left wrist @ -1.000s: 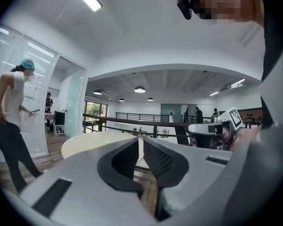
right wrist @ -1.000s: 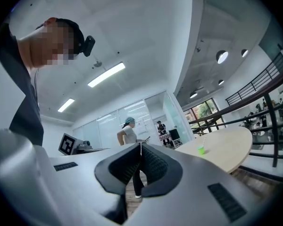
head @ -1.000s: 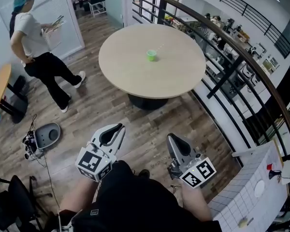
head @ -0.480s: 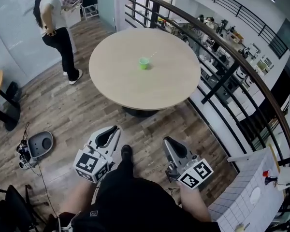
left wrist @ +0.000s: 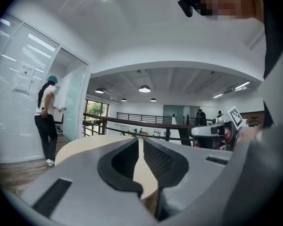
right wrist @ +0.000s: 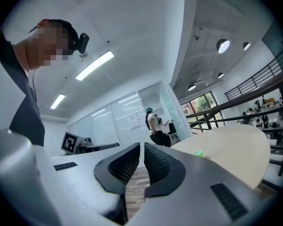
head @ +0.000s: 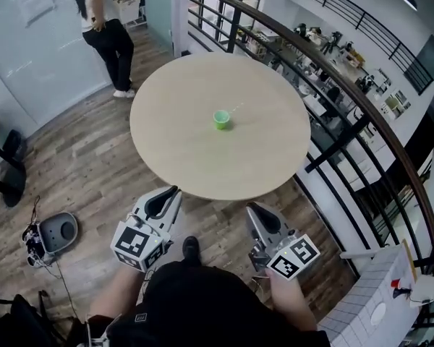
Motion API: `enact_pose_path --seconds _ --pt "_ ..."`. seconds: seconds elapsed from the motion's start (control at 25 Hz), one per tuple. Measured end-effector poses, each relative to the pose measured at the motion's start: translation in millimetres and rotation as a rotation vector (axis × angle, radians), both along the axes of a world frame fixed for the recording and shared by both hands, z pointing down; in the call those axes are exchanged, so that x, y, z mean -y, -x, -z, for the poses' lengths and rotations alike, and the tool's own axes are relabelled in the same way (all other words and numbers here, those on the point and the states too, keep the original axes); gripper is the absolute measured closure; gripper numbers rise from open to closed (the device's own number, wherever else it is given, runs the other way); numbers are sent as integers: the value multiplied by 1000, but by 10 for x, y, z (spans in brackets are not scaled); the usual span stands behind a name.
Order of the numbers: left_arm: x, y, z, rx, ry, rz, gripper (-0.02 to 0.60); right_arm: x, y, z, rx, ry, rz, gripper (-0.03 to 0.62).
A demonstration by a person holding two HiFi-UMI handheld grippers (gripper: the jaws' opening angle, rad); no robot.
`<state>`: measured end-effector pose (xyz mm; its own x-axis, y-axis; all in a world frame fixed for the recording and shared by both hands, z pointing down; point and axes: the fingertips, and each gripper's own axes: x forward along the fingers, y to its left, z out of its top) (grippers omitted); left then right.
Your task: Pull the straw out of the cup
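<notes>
A small green cup (head: 221,119) with a thin pale straw (head: 235,110) leaning to the right stands near the middle of the round beige table (head: 166,150). My left gripper (head: 176,191) and right gripper (head: 251,208) are held side by side just short of the table's near edge, well away from the cup. Both point toward the table. In the left gripper view the left gripper (left wrist: 141,142) is shut and holds nothing. In the right gripper view the right gripper (right wrist: 142,147) is shut and empty too, with the cup (right wrist: 198,152) off to its right.
A curved black railing (head: 347,92) runs behind and to the right of the table. A person (head: 112,20) stands by the glass wall at the far left. A grey floor device with cables (head: 54,231) lies at the left. A white gridded board (head: 376,302) stands at the lower right.
The table and cup now sit closer and lower in the head view as both grippers came up to its near edge. The person at the back walked away to the far wall.
</notes>
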<state>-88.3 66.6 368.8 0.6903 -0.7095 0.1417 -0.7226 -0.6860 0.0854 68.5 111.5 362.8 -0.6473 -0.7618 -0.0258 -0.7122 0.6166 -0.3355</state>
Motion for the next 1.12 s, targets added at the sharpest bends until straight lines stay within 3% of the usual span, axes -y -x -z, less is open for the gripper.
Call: enact_pose_path --seconds 0.48,0.68,0.96,1.12 --pt "1205 123 -56 5 26 -55 545 1112 91 -124 -21 69 -36 568" --pt "1519 -37 -187 0 64 -76 545 1478 -23 -222 -25 100 -36 568" --pt "2023 -376 -298 4 86 -43 545 2081 -362 -332 -17 107 16 565" --pt "2165 -508 -345 8 81 -21 545 2301 -460 -452 4 116 64 513"
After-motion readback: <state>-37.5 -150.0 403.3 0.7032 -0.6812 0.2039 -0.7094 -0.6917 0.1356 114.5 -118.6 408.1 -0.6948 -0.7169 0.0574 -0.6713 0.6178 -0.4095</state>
